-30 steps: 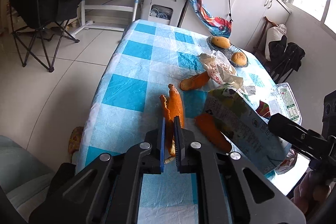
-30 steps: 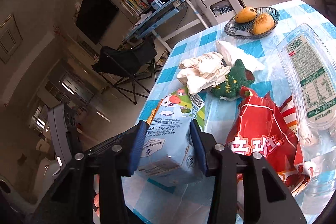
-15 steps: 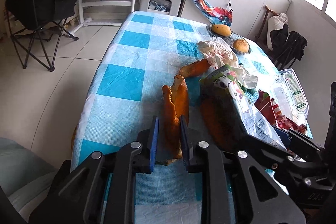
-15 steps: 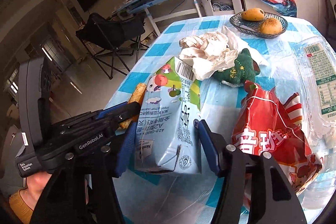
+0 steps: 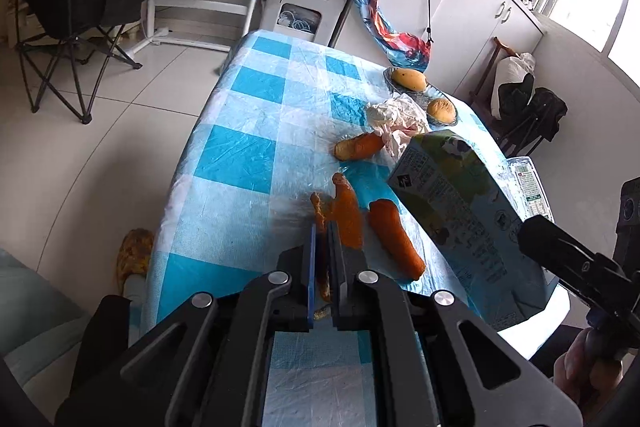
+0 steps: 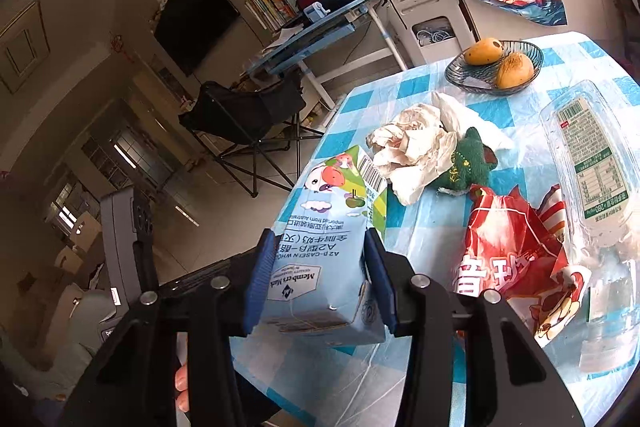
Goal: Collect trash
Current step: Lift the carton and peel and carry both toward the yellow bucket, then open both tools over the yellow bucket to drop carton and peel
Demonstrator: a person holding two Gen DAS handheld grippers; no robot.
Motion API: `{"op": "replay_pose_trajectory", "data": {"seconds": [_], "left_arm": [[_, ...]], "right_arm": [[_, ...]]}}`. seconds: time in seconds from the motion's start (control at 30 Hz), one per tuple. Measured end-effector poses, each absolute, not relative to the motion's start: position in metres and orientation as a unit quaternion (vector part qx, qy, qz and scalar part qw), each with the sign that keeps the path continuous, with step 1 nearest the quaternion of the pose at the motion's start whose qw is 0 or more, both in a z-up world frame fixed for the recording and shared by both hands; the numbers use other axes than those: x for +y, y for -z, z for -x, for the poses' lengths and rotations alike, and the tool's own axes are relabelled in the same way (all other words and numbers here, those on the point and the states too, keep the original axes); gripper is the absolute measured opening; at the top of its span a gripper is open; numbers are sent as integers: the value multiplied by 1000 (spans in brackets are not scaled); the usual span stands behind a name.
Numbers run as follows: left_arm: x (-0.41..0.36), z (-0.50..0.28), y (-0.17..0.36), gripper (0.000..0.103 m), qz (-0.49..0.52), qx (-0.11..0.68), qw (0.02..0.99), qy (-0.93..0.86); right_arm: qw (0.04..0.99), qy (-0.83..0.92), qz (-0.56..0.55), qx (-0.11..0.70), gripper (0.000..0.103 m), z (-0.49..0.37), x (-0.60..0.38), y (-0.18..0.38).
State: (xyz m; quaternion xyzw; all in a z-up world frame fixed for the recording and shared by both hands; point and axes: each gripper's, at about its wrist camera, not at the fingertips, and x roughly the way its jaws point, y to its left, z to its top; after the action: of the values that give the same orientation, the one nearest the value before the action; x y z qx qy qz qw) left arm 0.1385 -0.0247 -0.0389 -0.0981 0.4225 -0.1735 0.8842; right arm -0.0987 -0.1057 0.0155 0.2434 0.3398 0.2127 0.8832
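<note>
The right gripper (image 6: 320,279) is closing its jaws on the milk carton (image 6: 332,247), pads already pinching both sides, and is holding it clear above the near edge of the checkered table (image 5: 256,155). The left gripper (image 5: 322,251) is clamping shut on a strip of orange peel (image 5: 344,215). Both should be gripping firmly and lifting level, avoiding the red snack bag (image 6: 516,255) alongside.

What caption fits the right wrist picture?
Right gripper closing on a milk carton beside a red snack bag.
</note>
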Motion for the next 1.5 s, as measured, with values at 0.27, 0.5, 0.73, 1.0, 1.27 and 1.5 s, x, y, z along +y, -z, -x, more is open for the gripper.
{"op": "replay_pose_trajectory", "data": {"seconds": [0.27,0.5,0.73,1.0,1.27,1.5], "left_arm": [[-38,-129,39,72,58,414,893,169],[-59,-124,47,59,13,425,885,190],[-54,-117,43,21,12,422,887,188],[-19,-57,7,19,53,370,911,174],[11,6,-4,19,99,368,908,176],[8,46,3,19,119,384,895,195]], "right_arm": [[877,-217,-272,331,45,118,-117,-18],[874,-218,-286,327,45,130,-125,-20],[869,-233,-302,316,45,147,-128,-27],[862,-266,-298,313,45,192,-121,-42],[850,-271,-255,373,46,261,-95,-21],[824,-196,-245,472,48,262,-87,51]]}}
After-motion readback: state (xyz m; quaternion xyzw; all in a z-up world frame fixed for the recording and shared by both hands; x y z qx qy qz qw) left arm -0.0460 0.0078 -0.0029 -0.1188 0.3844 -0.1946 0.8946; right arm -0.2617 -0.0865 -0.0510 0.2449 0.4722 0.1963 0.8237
